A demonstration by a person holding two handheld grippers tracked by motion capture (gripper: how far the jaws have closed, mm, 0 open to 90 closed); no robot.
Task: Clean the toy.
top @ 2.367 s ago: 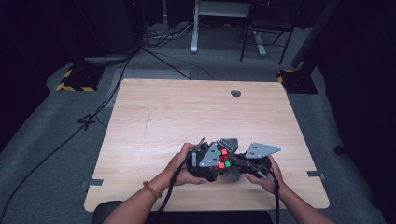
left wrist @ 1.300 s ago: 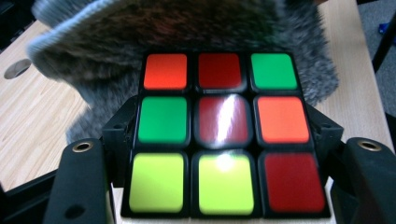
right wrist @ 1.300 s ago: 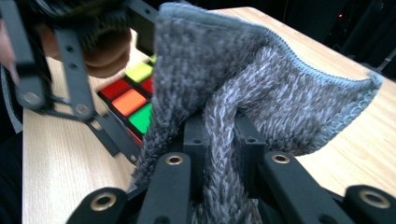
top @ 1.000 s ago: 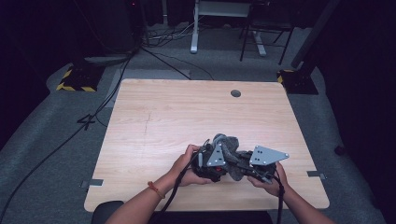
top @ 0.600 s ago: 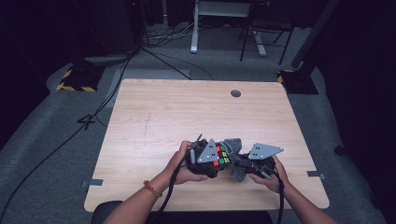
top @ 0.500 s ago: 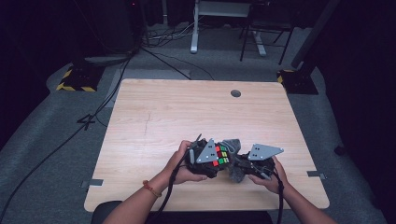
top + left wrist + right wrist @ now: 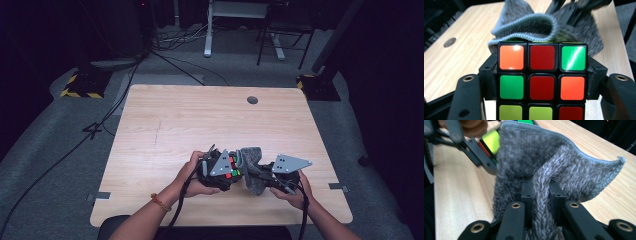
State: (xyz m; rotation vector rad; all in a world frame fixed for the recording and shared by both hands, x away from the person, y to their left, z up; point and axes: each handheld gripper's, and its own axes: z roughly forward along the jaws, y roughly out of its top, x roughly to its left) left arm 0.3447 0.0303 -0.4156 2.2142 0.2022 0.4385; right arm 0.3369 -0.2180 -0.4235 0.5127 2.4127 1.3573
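High view: near edge of wooden table (image 7: 210,115), two hands close together. Left gripper (image 7: 226,170) clamped on a puzzle cube (image 7: 232,168), held just above the tabletop; right gripper (image 7: 256,176) pinching a grey cloth (image 7: 251,159) pressed against the cube's right side. Probably a wiping job: cube kept rigid in one tool so the cloth can be rubbed over a face. Grey three-cornered plates atop both tools hiding much of the contact here.

Left gripper view: cube (image 7: 541,77) squeezed between the two black jaws at its left and right flanks, orange, red and green stickers facing the camera, cloth (image 7: 541,25) draped over its far top edge. Sticker colours and jaw seating plain here, unreadable from above.

Right gripper view: jaws clenched on a fold of cloth (image 7: 554,170), fabric bunched upright between them; cube (image 7: 489,141) peeking out at far left, yellow-green and red, behind the cloth's edge. Grip on the fold clear here alone.
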